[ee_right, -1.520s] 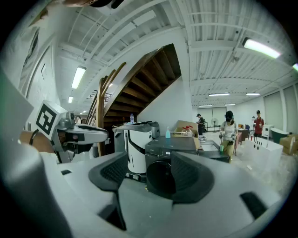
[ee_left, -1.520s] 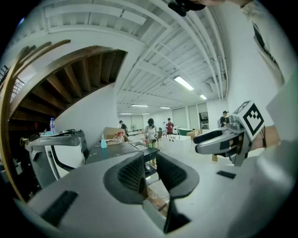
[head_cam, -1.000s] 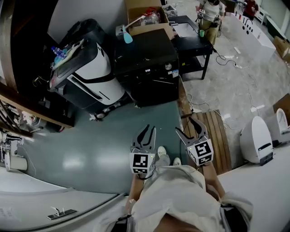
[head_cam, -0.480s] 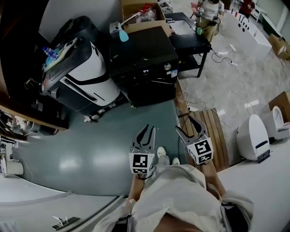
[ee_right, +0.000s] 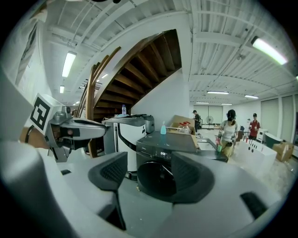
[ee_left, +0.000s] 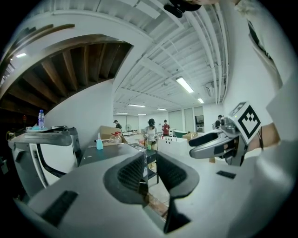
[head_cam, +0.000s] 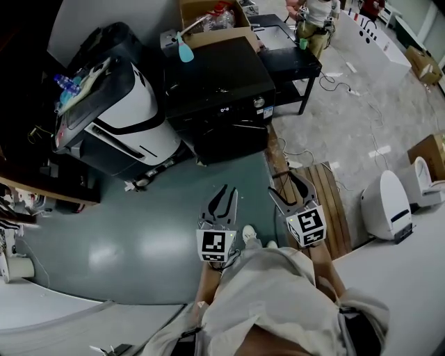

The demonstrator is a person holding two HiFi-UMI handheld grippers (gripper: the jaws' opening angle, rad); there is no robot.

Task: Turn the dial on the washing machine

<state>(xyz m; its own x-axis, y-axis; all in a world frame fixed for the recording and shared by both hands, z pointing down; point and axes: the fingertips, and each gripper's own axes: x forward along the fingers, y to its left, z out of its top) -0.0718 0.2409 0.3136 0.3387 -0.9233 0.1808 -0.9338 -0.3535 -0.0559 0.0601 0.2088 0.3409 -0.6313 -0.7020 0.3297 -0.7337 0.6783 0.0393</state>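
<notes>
**A:** Green floor (head_cam: 132, 240) below, open workshop past it. What is hard to read?

**B:** The dial (head_cam: 259, 102). From the head view it is a small pale knob at the right end of the panel on the washer (head_cam: 222, 97). Its marks are too small to tell. In the right gripper view I cannot pick it out at all.

**A:** Anything cut off?

**B:** The person's shirt (head_cam: 264, 299) covers the bottom of the head view. In the left gripper view the fingers (ee_left: 132, 174) hide most of the washer, and only its dark top shows.

**A:** What stands round it?

**B:** A blue bottle (head_cam: 182, 52) is on its top, with a box (head_cam: 208, 17) behind. A white and black machine (head_cam: 132, 111) stands ahead and left of the fingers. A black table (head_cam: 292, 59) stands ahead and right, with a person (head_cam: 313, 17) beyond it. A wooden board (head_cam: 327, 208) lies just right of the right gripper (head_cam: 285, 189).

**A:** What is in the way?

**B:** Floor lies between the fingertips and the washer, which sits well ahead of them.

**A:** How does the washer look?

**B:** It is black and front-loading, with a round dark door and pale digits on the panel.

**A:** And the tools?

**B:** On the left gripper (head_cam: 224, 198) the fingers are a narrow slit apart and hold nothing. On the right gripper they are wide apart and also hold nothing. The washer door shows between them, far ahead.
</notes>
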